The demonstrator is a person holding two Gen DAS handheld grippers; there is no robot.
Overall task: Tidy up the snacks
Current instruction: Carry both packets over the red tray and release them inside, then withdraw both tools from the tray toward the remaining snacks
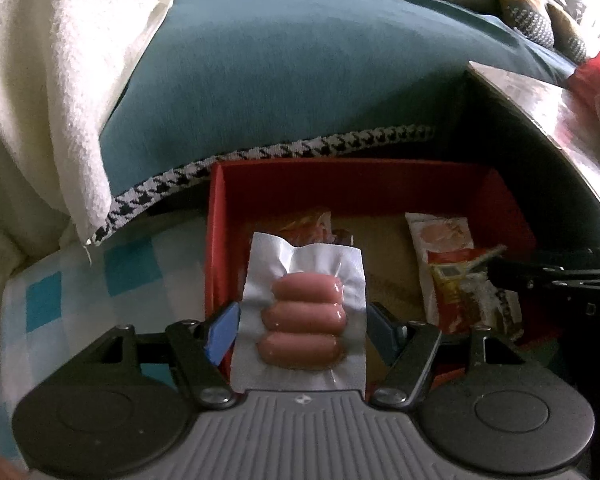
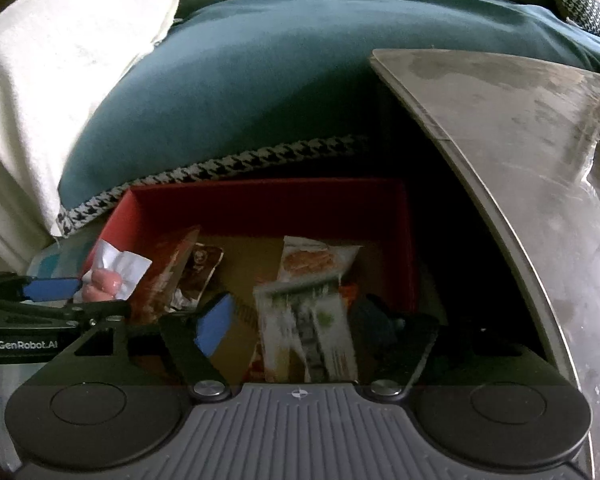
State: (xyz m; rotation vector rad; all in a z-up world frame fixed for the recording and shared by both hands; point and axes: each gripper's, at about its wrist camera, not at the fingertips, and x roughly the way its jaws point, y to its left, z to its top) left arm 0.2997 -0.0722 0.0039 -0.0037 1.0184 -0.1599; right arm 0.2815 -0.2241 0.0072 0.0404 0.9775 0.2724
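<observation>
Two grippers hang over the same red cardboard box (image 1: 504,208), which sits on the floor between a teal cushion (image 1: 300,72) with houndstooth piping and the edge of a grey table top (image 2: 520,128); the low, open box is evidently the collecting place for the snacks. The left gripper (image 1: 300,320) is clamped on a clear vacuum pack of three small pink sausages (image 1: 302,316), its blue pads pressing the white edges of the pack from either side so that the pack stands upright above the box's near left corner, ready to be dropped in. The right gripper (image 2: 296,320) stands with its jaws apart: a green-and-white snack packet (image 2: 312,328), smeared by motion, lies between the pads without either one pressing it, and seems to be falling or just landing in the box. Already inside lie an orange-printed white pouch (image 2: 312,260) toward the back and a reddish-brown wrapper (image 2: 184,268) to the left. Releasing low over the box keeps packets from bouncing out.
</observation>
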